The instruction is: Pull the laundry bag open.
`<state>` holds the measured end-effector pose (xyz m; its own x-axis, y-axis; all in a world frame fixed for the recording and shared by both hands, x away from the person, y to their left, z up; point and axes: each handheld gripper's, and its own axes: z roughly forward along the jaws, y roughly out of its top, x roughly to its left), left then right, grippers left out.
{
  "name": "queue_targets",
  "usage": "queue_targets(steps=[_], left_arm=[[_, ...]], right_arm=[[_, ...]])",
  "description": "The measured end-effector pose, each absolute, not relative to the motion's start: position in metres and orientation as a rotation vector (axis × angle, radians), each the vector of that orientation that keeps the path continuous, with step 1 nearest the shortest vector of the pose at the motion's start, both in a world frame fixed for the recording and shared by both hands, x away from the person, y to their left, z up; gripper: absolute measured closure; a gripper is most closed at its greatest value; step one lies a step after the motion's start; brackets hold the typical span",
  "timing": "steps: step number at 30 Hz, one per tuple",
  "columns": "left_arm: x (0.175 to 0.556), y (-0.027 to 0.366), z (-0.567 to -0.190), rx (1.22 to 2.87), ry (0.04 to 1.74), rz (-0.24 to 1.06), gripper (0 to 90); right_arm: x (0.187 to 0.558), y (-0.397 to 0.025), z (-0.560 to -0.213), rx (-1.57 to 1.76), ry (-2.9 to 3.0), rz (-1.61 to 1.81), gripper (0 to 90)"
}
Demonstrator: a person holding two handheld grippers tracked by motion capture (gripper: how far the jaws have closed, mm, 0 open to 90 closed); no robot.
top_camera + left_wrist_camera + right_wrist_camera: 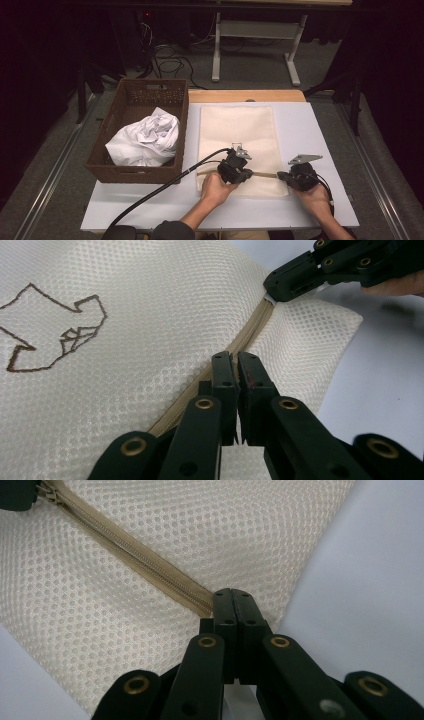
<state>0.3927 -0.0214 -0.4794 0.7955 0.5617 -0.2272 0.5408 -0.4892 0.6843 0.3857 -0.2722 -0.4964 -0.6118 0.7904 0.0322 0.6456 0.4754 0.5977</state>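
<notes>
On the white table (310, 125), right of the brown wicker basket (131, 172), lies my cream mesh zip bag (237, 130). My left gripper (235, 357) and right gripper (232, 594) each pinch its tan zipper (140, 560); next, I judge, slide the pull along.

A brown wicker basket (175, 107) stands at the white counter's (300, 120) left edge, holding crumpled white cloth (145, 140).

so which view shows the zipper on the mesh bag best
The right gripper view: the zipper runs close and sharp up to the shut right gripper. The left gripper view shows a shorter stretch; the high view, a thin line between both grippers.
</notes>
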Motion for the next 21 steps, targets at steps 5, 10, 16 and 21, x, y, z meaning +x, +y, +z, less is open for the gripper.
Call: queue_targets(steps=[5,10,16,21], left_arm=[[0.3906,-0.0205,-0.4806,2.186,0.812,0.035,86.8],[0.3895,-0.0196,-0.4812,2.184,0.819,0.041,86.7],[0.3872,-0.0169,-0.4836,2.169,0.829,0.027,86.8],[0.3856,-0.0172,-0.4831,2.169,0.82,0.04,86.8]], right_arm=[[0.3851,-0.2714,-0.4959,1.211,2.479,0.83,90.0],[0.3841,-0.2702,-0.4962,1.203,2.471,0.824,90.0],[0.3842,-0.2706,-0.4963,1.214,2.471,0.832,90.0],[0.384,-0.2707,-0.4962,1.216,2.472,0.832,90.0]])
